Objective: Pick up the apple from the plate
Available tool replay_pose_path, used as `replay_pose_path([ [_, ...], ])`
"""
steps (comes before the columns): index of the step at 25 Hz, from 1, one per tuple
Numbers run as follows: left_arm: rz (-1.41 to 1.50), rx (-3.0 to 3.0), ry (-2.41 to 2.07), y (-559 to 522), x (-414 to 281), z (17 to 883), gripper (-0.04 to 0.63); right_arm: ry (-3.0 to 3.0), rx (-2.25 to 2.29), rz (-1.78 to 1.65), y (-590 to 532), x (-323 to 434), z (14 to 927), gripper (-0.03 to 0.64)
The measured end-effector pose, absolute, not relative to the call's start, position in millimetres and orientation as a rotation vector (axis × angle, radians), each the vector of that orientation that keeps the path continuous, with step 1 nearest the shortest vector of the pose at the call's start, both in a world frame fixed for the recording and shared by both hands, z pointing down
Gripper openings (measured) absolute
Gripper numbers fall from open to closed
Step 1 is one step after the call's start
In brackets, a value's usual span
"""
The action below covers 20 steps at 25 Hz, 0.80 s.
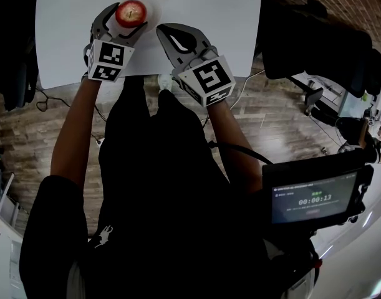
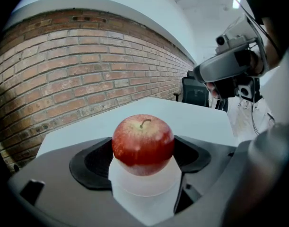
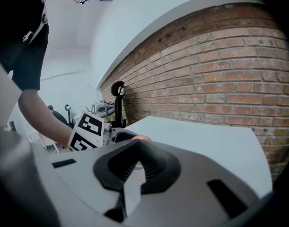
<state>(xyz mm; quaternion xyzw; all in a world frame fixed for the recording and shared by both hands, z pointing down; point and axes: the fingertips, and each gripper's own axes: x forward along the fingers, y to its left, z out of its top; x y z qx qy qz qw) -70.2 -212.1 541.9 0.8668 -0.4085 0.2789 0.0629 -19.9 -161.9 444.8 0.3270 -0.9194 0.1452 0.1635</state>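
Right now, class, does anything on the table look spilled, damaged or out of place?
Nothing stands out. The apple is whole, stem up, held between the pads of the left gripper over the white plate. The table shows no spill.

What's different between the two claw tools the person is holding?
The left gripper has its jaws closed on the red apple, with a pad against each side. The right gripper has its jaws together with nothing between them. The left gripper reaches over the white plate, while the right gripper is beside it over the white table. Both are grey and carry a cube with square markers.
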Motion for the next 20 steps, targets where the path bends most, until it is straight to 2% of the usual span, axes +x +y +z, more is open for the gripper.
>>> replay_pose_path([
  [13, 0.839, 2.585, -1.266, -203, -83, 538, 0.400, -2.661, 0.916, 0.405, -161, -30, 440, 0.004],
  [20, 0.811, 2.587, -1.324, -186, -72, 501, 0.400, -2.698, 0.893, 0.344, -146, -18, 407, 0.004],
])
